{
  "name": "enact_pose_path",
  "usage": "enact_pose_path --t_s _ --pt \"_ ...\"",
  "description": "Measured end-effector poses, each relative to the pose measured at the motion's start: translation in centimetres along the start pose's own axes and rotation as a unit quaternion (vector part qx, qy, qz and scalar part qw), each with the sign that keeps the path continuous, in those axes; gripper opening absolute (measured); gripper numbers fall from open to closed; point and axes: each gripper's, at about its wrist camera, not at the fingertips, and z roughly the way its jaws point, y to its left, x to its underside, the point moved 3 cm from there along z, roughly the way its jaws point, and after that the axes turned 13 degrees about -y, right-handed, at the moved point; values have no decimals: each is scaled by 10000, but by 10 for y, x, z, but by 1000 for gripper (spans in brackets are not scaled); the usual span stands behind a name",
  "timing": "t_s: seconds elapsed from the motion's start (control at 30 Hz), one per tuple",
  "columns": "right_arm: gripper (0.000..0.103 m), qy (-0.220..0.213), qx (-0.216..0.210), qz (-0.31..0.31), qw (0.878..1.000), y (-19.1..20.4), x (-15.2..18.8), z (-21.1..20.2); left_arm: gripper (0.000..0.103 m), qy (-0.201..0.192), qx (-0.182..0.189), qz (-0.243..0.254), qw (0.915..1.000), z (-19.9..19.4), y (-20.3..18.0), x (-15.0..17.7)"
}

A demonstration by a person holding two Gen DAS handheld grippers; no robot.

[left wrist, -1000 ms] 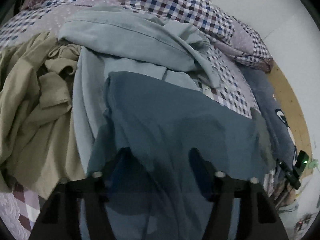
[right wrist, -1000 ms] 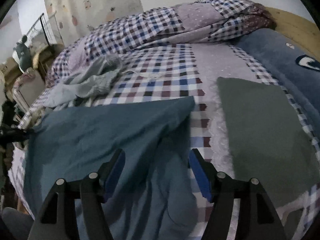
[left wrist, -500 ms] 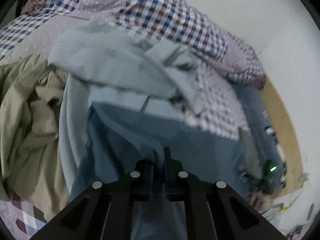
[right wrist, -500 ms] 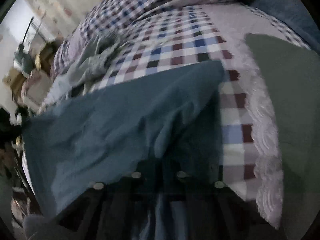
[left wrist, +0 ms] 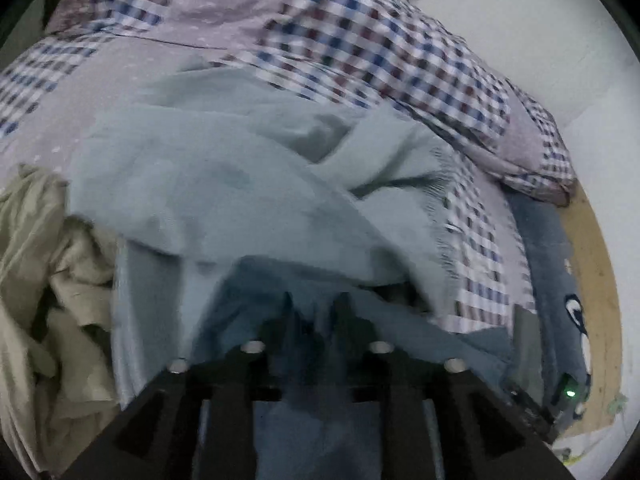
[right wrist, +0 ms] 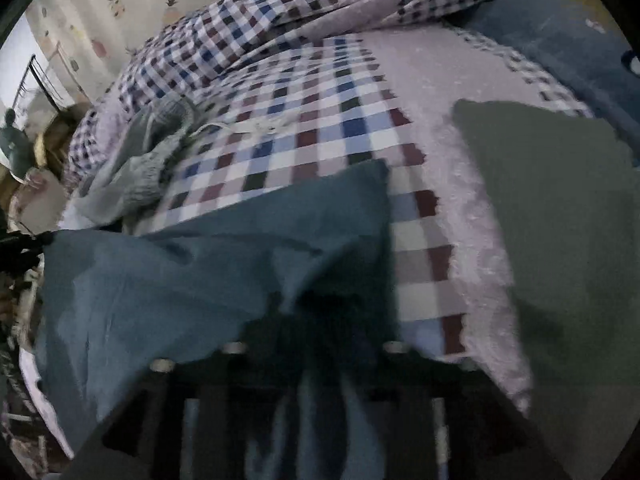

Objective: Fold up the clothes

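Left wrist view showed my left claw [left wrist: 312, 304], spread a second ago, now pinching the blue cloth [left wrist: 400, 332]; my right claw [right wrist: 316, 320] had likewise clamped its edge. With both corners lifted off the bed [right wrist: 304, 120], I judged a fold underway.

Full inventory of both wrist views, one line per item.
blue garment: 1, dark teal-blue, spread on bed front, pinched by both tools
pale garment: 1, light grey-blue, heaped behind blue garment
beige garment: 1, crumpled, left of it
green folded cloth: 1, olive, bed's right side
quilt: 1, checked, bunched at back
bedsheet: 1, checked, underneath
navy blanket: 1, far right
left tool: black, shut on cloth
right tool: black, shut on cloth
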Motion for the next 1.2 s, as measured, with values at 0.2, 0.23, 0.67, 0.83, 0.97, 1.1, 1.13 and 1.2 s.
enact_pose_path --t_s 0.2,0.23,0.67,0.83,0.97,1.1,1.13,1.2 --pt "56 -249 127 -341 9990 9 0 -43 71 -362 280 -21 9990 -66 35 42" --pt "56 -232 -9 -417 9989 20 4 -49 71 -387 248 103 9989 -78 37 59" --pt "56 154 -2354 -3328 9130 254 179 -106 72 -689 68 -118 9975 -149 59 205" --pt "56 128 -1882 -3968 8983 276 212 -87 59 -512 -81 270 9983 -147 54 221" --pt "16 29 -1683 -3818 9088 274 198 -85 13 -365 -281 474 9978 -153 62 229" --pt "8 -172 -1820 -3178 9304 268 165 -102 1 -341 -235 197 9990 -160 76 232" --pt "8 -241 -1885 -3007 9346 267 155 -109 1 -342 -235 155 9990 -162 79 233" --pt "8 -378 -1996 -2665 9422 267 135 -121 1 -362 -372 354 9980 -167 75 237"
